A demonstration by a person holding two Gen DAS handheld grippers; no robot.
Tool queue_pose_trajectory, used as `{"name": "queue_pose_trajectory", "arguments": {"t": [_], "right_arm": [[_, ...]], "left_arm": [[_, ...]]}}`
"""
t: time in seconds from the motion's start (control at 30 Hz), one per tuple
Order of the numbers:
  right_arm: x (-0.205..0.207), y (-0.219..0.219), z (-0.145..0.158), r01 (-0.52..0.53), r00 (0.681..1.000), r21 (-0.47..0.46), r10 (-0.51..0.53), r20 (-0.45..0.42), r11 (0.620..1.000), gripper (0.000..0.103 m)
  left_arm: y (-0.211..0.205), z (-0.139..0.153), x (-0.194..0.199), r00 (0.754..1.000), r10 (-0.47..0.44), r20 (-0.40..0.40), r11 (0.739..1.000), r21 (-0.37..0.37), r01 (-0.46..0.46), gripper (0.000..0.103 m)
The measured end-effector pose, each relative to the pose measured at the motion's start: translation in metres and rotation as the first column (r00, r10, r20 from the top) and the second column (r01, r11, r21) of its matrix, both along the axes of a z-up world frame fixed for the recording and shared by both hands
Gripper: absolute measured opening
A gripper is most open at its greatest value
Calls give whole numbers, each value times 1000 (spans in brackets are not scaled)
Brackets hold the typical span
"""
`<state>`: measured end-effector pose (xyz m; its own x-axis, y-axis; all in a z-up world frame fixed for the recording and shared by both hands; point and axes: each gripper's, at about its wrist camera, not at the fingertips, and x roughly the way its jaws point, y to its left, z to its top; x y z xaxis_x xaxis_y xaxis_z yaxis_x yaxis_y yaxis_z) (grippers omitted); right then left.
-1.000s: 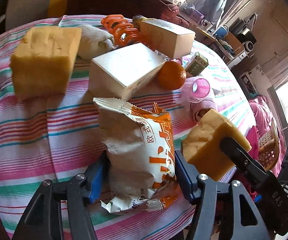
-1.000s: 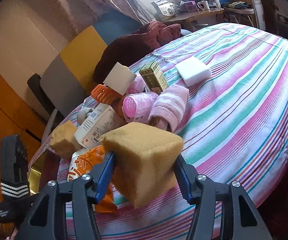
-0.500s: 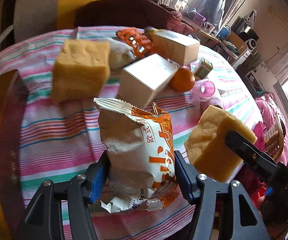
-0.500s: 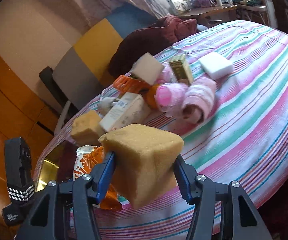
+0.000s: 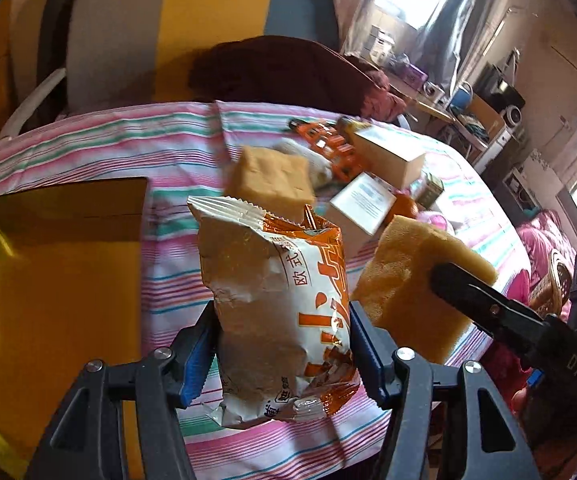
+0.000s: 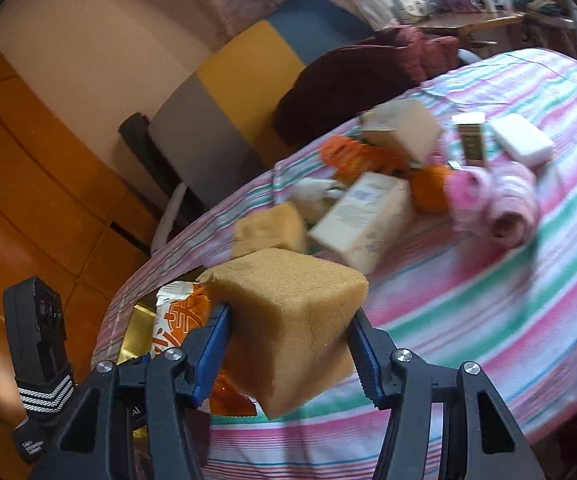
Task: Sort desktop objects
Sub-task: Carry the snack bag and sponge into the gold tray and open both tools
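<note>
While both tools have lifted off the striped surface [image 5: 176,148], the left tool [image 5: 282,344] grips the snack bag [image 5: 272,300] and the right tool [image 6: 288,354] clamps a sponge [image 6: 292,320], both now nearer the yellow box [image 5: 48,280], likely their bin.

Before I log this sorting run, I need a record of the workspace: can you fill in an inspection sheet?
Surface: round table under a striped cloth; a gold box at its near left edge.
Job's things: snack packet in the left gripper; yellow sponge in the right gripper, both held above the cloth.
Clutter: second sponge, white carton, tan box, orange fruit, orange clip, pink rolled towel, green box, white block.
Grippers: each shut on its load.
Cables: nothing seen.
Surroundings: chair with dark red garment; cluttered desk.
</note>
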<state>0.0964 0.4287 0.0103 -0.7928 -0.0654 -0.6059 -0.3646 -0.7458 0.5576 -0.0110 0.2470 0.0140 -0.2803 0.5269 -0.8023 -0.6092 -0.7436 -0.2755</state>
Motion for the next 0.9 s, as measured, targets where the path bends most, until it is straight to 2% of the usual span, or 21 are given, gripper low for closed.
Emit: {"name": "queue_pose_trajectory", "arguments": {"t": [0.23,0.47,0.67,0.77,0.9], "right_arm": [[-51,-50,18,-127,992,33,128,-11,991,58],[-107,-103,19,-234,972,35,233,10,972,58],[-159,-137,-1,-284,957,-14,284,62,959,58],[-182,-146,-14,-287,952,-50,291,93,957,58],[-203,-150,-31,-273,950,-103,285,127,957,58]], "left_arm": [[-55,15,-29,996,85,-36,996,9,-85,62],[-116,9,-72,985,173,1,985,8,-173,62],[-153,-13,-111,971,235,33,971,-42,-234,62],[-165,-23,-133,967,255,20,964,-87,-253,62],[-179,-39,-162,962,268,44,959,-111,-262,62]]}}
